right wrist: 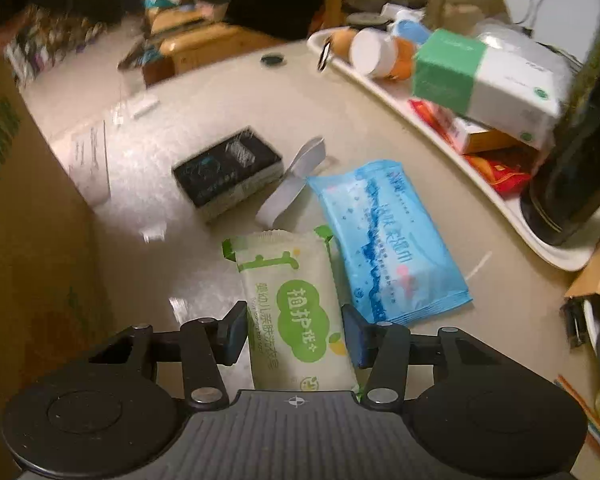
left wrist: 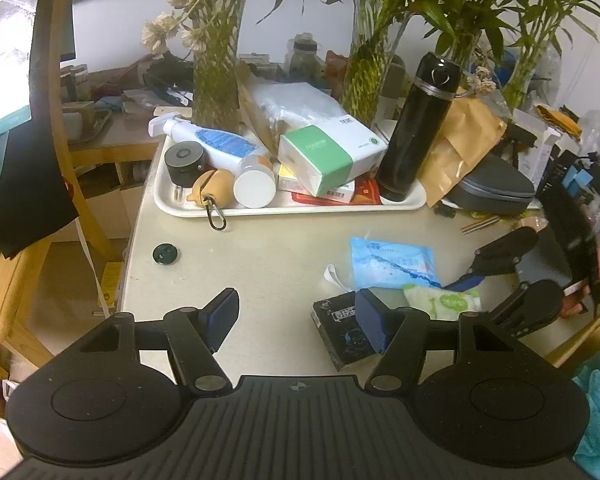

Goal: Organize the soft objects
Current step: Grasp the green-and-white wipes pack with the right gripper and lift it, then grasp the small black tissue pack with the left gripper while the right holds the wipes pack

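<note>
Beige table [left wrist: 260, 248]. Tray [left wrist: 284, 210] at 12 o'clock, full of misc items. Blue pack [left wrist: 392, 262] ctr-right, green pack [left wrist: 440, 300] touching it at 5 o'clock. Black box [left wrist: 340, 332] at 7 o'clock of blue pack. Dark cap [left wrist: 166, 254] at 9 o'clock. Grey case [left wrist: 492, 188] at 2 o'clock.

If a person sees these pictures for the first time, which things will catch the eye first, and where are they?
The green-and-white wipes pack lies on the table between the fingers of the right gripper, beside a blue wipes pack. Behind them a white tray is crowded: a tall black flask stands at its right end, a green-and-white tissue pack lies mid-tray.
</note>
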Available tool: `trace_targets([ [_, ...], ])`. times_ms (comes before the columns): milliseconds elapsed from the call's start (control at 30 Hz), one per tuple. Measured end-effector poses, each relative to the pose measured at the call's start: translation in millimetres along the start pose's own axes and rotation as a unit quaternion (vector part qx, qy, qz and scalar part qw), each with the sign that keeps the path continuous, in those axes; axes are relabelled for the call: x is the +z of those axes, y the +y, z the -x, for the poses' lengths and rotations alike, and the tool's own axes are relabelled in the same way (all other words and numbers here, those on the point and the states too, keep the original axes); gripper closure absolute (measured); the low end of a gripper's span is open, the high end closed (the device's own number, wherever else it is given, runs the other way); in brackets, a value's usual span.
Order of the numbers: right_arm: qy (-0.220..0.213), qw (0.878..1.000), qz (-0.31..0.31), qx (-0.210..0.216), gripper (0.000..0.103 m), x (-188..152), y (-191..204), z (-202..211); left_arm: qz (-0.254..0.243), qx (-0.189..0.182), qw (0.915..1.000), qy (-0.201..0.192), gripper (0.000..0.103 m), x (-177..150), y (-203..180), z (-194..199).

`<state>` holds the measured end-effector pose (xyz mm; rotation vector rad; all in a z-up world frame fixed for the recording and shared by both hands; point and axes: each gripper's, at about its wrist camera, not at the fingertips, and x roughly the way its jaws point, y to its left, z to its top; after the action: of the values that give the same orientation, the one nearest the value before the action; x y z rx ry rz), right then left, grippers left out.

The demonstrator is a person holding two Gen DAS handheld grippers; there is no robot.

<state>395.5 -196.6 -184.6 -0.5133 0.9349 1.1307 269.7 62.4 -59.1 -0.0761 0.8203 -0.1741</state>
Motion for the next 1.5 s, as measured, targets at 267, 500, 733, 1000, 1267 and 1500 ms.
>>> trace_targets([
  [267, -0.055, 0.997, -0.052, -0.016, 0.051, 4.5, -4.4, 39.7, -0.011, 0.014, 0.9997, 0.018, 0.039, 2.1, -5.8, -11.4],
  [500, -0.081, 0.994, -0.054, -0.051, 0.051, 6.7, 18.3, 73.3, -0.014, 0.034, 0.9987, 0.035, 0.039, 17.2, -15.1, -11.8],
  [733, -0.100, 0.987, -0.079, -0.096, 0.051, -1.1, 29.8, 100.0, -0.020, 0.053, 0.9921, 0.111, 0.039, 49.4, -37.8, -28.2],
  [1000, -0.117, 0.979, -0.118, -0.116, 0.051, -24.5, 35.7, 122.1, 0.018, 0.046, 0.9721, 0.229, 0.039, 69.5, -53.8, -81.9],
  [1267, -0.132, 0.973, -0.142, -0.128, 0.051, -44.9, 38.7, 141.6, 0.086, 0.064, 0.9378, 0.330, 0.039, 59.7, -54.2, -152.4],
  [1500, -0.144, 0.970, -0.146, -0.128, 0.051, -55.2, 44.3, 153.2, 0.106, 0.086, 0.9193, 0.369, 0.040, 48.3, -50.5, -188.2],
])
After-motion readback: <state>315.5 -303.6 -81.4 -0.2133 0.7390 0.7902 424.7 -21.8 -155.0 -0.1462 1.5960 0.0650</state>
